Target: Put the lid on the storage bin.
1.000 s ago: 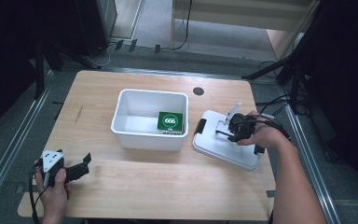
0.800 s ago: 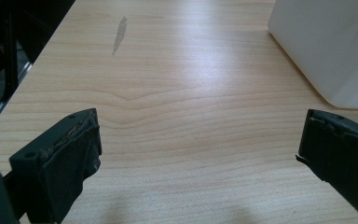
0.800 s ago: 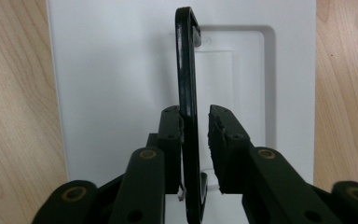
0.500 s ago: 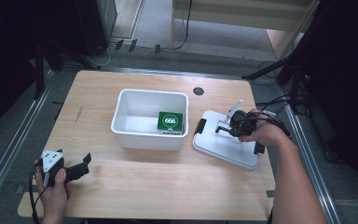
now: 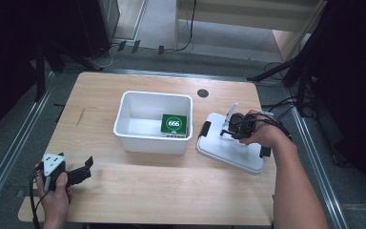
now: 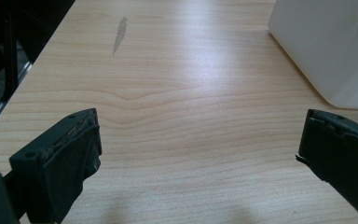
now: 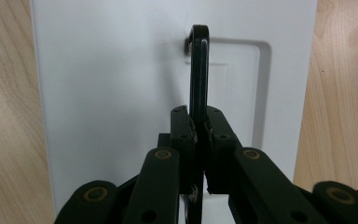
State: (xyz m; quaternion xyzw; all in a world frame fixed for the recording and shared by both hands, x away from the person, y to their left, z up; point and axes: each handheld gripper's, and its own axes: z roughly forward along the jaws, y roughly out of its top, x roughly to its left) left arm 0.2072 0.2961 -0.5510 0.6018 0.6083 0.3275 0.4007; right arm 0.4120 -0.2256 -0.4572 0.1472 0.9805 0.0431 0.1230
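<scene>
Right gripper [image 7: 198, 135] has just closed, pinching the upright black handle [image 7: 199, 70] of the lid [image 5: 228, 148], which lies flat near the desk's right edge, probably to lift it onto the bin [image 5: 153, 121]. Left gripper [image 5: 78, 172] rests spread wide and holding nothing at the front-left corner, out of the way.

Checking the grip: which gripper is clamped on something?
The right gripper, jaws just closed on the white lid's upright handle; the left gripper stands open over bare table.

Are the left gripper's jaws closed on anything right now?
No, in the left gripper view the left gripper stands with its jaws wide apart over the bare wooden table, nothing between them.
</scene>
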